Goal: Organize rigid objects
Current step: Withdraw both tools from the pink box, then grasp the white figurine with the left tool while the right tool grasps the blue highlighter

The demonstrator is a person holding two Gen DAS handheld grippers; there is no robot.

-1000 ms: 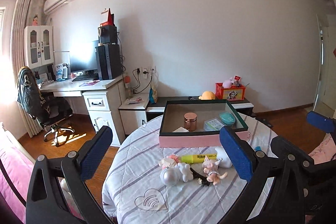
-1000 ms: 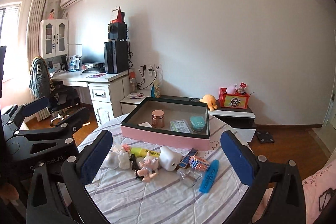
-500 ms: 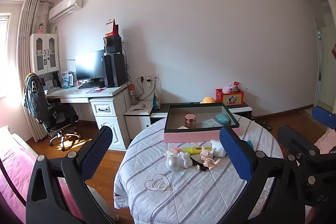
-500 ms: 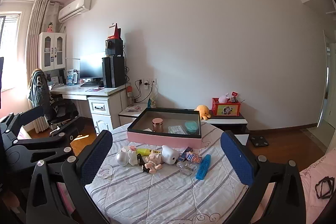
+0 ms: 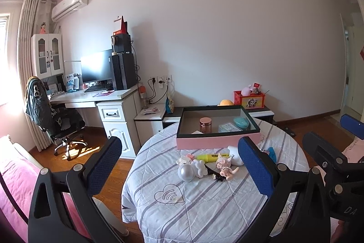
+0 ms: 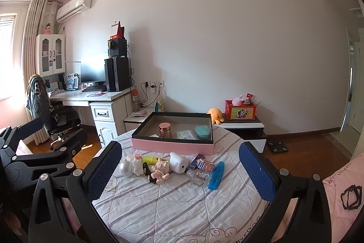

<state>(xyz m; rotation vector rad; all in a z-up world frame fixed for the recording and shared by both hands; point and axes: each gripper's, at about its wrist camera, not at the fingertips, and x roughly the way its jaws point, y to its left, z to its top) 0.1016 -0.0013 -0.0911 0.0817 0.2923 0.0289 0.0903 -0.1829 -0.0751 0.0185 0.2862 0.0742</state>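
I am holding both tongs, left (image 5: pixel 179 169) and right (image 6: pixel 180 171), released and empty. Nearest on the counter (image 6: pixel 173 208), a silver ball (image 6: pixel 126 168), pink figurine (image 6: pixel 160 172) and blue highlighter (image 6: pixel 216 175) are still waiting. Farther, the pink box (image 6: pixel 173 146) is holding only a copper jar (image 6: pixel 165 130) and teal case (image 6: pixel 202 131).

Bright daylight floods in from the window (image 6: pixel 6 56) at the left edge, blown out to white glare there. A sun patch lies on the wooden floor (image 5: pixel 75 152). Both fisheye views bend straight lines and darken at the corners; focus is sharp throughout.
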